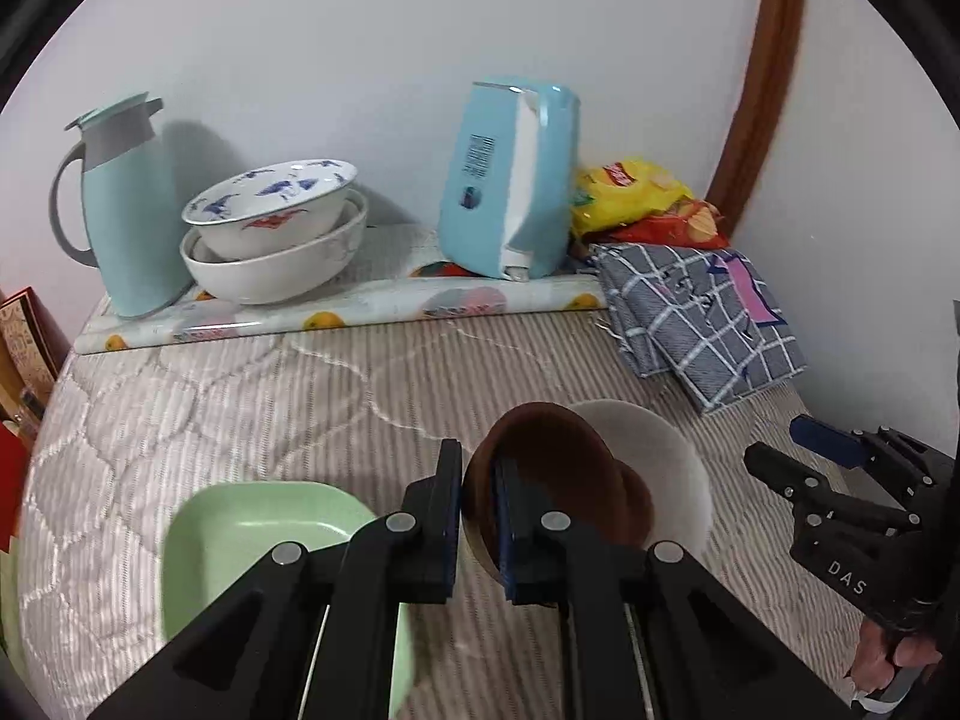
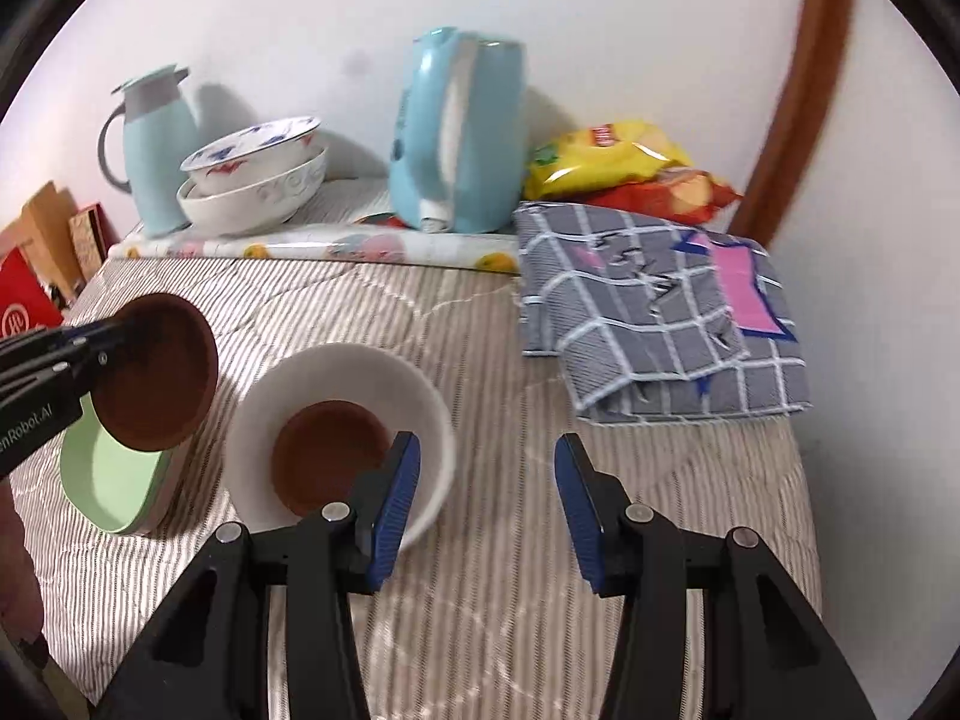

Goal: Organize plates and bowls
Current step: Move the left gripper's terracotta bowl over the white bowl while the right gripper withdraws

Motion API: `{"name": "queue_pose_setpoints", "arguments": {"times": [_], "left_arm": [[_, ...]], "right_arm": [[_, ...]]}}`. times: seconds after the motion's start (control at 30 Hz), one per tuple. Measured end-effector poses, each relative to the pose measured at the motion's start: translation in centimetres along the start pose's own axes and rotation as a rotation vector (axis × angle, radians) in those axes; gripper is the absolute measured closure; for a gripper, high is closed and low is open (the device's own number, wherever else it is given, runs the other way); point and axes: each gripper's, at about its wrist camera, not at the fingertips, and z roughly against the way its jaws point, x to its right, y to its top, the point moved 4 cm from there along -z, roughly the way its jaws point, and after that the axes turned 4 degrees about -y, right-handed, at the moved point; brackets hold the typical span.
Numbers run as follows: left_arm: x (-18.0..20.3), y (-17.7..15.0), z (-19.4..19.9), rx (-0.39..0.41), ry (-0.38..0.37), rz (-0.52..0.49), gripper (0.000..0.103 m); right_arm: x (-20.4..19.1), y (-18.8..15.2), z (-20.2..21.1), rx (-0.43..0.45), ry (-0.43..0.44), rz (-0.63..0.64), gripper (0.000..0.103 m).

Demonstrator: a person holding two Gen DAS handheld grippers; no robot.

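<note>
Two readable markings only, "DAS" on the right gripper (image 2: 486,495) seen from the left wrist and "nRobot.AI" on the left gripper (image 2: 129,333) seen from the right, the former parted and empty near the white bowl (image 2: 252,420), the latter clamped on a raised brown bowl (image 2: 159,378) over the green plate (image 2: 108,480)

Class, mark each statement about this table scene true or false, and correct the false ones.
1. The left gripper holds a brown saucer. True.
2. The white bowl is empty. False: a second brown saucer lies in it.
3. The right gripper grips the white bowl. False: its jaws stand open with nothing between them.
4. Two bowls are stacked beside the flask. True.
</note>
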Motion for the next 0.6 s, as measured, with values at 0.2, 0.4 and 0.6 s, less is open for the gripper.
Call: {"name": "queue_pose_setpoints", "arguments": {"times": [0.2,0.4,0.6], "left_arm": [[2.5,-0.5,-1.3,-0.026,-0.022,-0.006,0.093],[4.1,-1.0,-3.4,-0.065,-0.018,-0.005,0.093],[4.4,-1.6,-5.5,-0.116,-0.029,0.027,0.093]], "right_arm": [[3.3,-1.6,0.4,-0.004,-0.024,-0.033,0.057],[6.0,-3.2,0.5,-0.014,-0.040,-0.070,0.057],[7.4,-4.0,-0.1,-0.029,-0.042,-0.090,0.057]]}}
